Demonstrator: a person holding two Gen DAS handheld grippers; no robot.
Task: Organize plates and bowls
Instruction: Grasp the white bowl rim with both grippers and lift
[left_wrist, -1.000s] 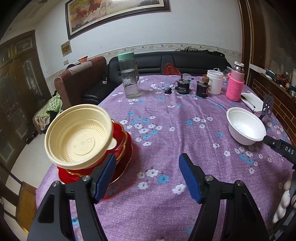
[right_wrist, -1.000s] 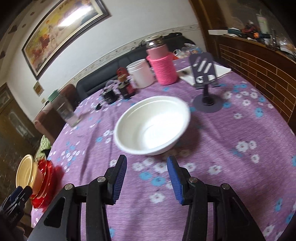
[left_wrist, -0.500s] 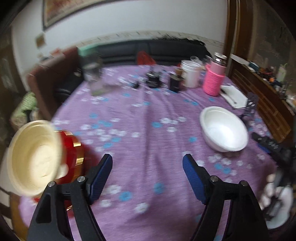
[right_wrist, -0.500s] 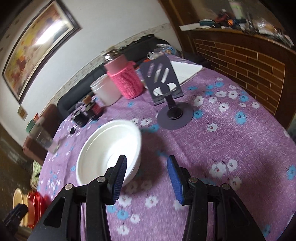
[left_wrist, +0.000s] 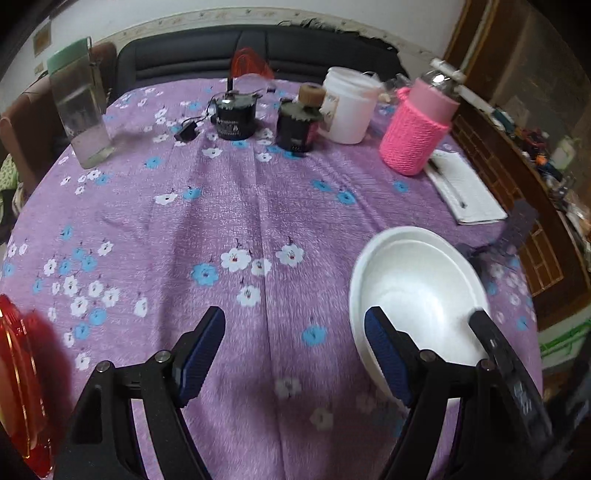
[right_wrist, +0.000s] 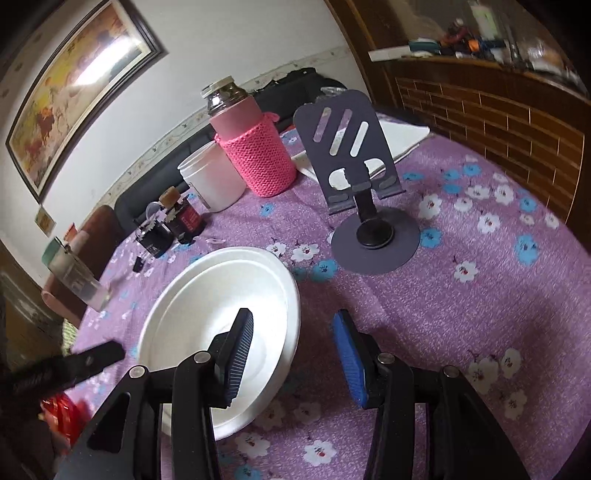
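White bowl (right_wrist: 221, 314) upright on purple floral tablecloth (left_wrist: 240, 221), near table's right edge, phone stand (right_wrist: 369, 206) just beyond it. Right gripper (right_wrist: 293, 354) straddles bowl's near rim, one finger inside, one outside, jaws apart, not pressing. Left gripper (left_wrist: 295, 354) open, empty, beside bowl. Red plate (left_wrist: 18, 387) at far left edge

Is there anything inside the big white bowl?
Empty. Both wrist views show the white bowl with a bare white inside. Only the right gripper reaches over its rim, one finger above the inside.
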